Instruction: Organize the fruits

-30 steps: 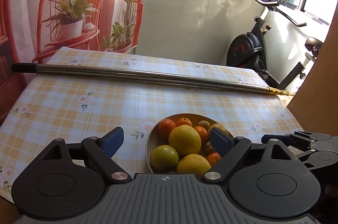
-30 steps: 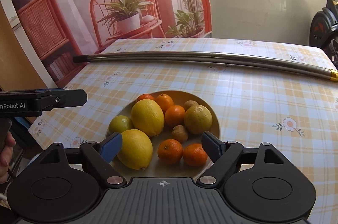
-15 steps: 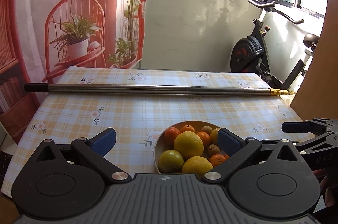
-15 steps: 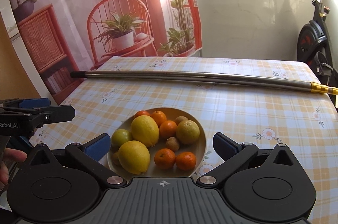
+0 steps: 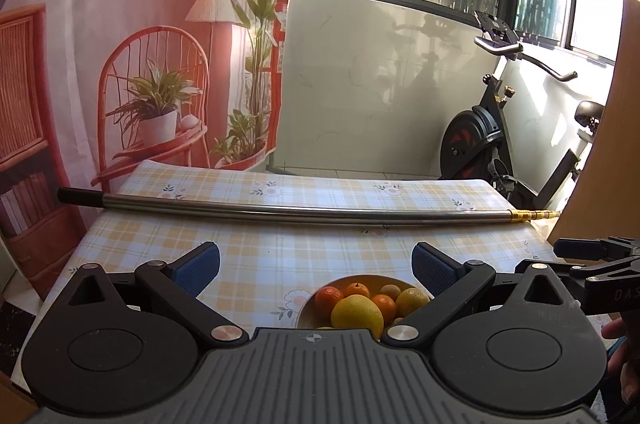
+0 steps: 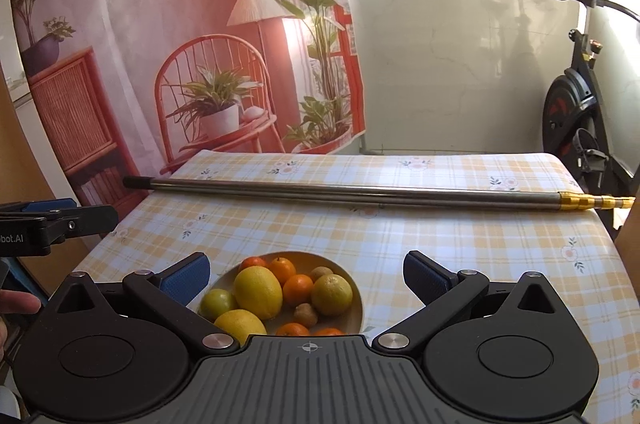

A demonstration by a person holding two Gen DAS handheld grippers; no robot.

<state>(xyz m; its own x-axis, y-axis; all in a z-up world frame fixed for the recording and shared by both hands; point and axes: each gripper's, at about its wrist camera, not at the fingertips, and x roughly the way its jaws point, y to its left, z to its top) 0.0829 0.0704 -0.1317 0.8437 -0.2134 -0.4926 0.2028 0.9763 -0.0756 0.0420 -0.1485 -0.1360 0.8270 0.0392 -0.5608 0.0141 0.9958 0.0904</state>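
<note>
Both of my tools, the left gripper (image 5: 316,266) and right gripper (image 6: 306,274), are hanging wide and empty above the bowl (image 6: 354,290) where all the fruits (image 6: 258,291) are sitting piled, so I am judging any grasp should take the topmost piece squarely.

1. A long metal pole (image 6: 352,193) lay across the table (image 6: 460,248), barring its far part.
2. Bare tablecloth stretched between pole and fruit bowl (image 6: 352,288).
3. Right of the bowl lay open cloth.
</note>
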